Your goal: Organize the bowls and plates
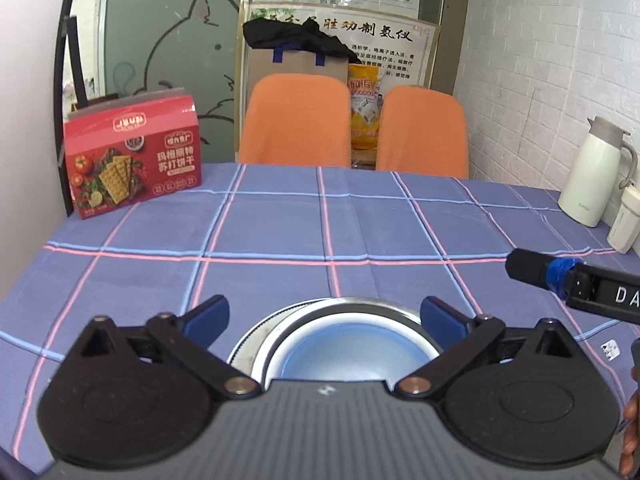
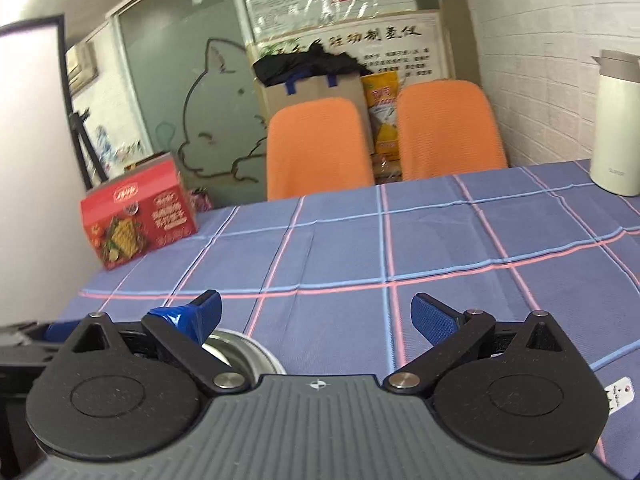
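Left wrist view looks along the left gripper, whose two blue-padded fingers stand wide apart with nothing between them. Just below and between the fingertips sits the stack of dishes: a bowl with a pale blue inside and a white rim, nested in a shiny metal plate that rests on the checked tablecloth. The near part of the stack is hidden behind the gripper body. At the right edge of this view one finger of the right gripper reaches in, black with blue tape wound round it, above the cloth and beside the stack without touching it. Right wrist view shows the right gripper with its jaws likewise spread wide and holding nothing; the left finger carries the blue tape wrap. Under that left finger a slice of the metal plate's rim shows, and the rest is covered by the gripper. A red cracker box stands upright at the far left corner of the table. Two orange chairs are pushed up against the far edge, with a cardboard box draped in black cloth behind them. A white thermos jug stands at the far right by the brick wall, with a small pale container just beside it. A small white tag lies on the cloth near the right edge.
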### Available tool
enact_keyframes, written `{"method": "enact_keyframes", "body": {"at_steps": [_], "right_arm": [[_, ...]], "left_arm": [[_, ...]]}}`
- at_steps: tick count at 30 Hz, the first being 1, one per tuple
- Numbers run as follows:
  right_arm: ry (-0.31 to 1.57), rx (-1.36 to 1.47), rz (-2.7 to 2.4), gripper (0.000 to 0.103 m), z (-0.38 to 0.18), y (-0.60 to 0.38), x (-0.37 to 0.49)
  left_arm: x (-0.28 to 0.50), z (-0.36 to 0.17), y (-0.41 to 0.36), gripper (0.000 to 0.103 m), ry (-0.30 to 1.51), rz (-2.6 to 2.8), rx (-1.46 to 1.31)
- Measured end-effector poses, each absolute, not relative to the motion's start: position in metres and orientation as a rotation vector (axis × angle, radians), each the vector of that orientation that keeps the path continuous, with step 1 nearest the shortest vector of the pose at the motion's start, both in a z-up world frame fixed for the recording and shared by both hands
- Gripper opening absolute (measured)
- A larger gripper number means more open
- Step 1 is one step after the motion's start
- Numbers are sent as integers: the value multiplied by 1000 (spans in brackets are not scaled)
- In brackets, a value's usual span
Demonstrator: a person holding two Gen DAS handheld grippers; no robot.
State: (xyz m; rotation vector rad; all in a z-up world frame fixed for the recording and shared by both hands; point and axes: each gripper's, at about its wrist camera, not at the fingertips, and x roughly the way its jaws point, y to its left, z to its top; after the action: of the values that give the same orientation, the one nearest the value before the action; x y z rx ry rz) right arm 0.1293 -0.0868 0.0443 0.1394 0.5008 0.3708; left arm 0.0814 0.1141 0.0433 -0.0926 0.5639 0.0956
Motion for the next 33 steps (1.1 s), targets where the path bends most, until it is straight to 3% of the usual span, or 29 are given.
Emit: {"method": "enact_keyframes", "body": {"at_steps": [12,23,33], "right_arm": [[537,180,309,89,20,-110,89],[471,62,197,89,13,-122,8],[392,87,176,89,16,-133,-52]], "left_arm": [[22,40,80,100,540,72,-27],[-50,8,53,101,532,52,8],[-111,14,42,101,433,41,35]]}}
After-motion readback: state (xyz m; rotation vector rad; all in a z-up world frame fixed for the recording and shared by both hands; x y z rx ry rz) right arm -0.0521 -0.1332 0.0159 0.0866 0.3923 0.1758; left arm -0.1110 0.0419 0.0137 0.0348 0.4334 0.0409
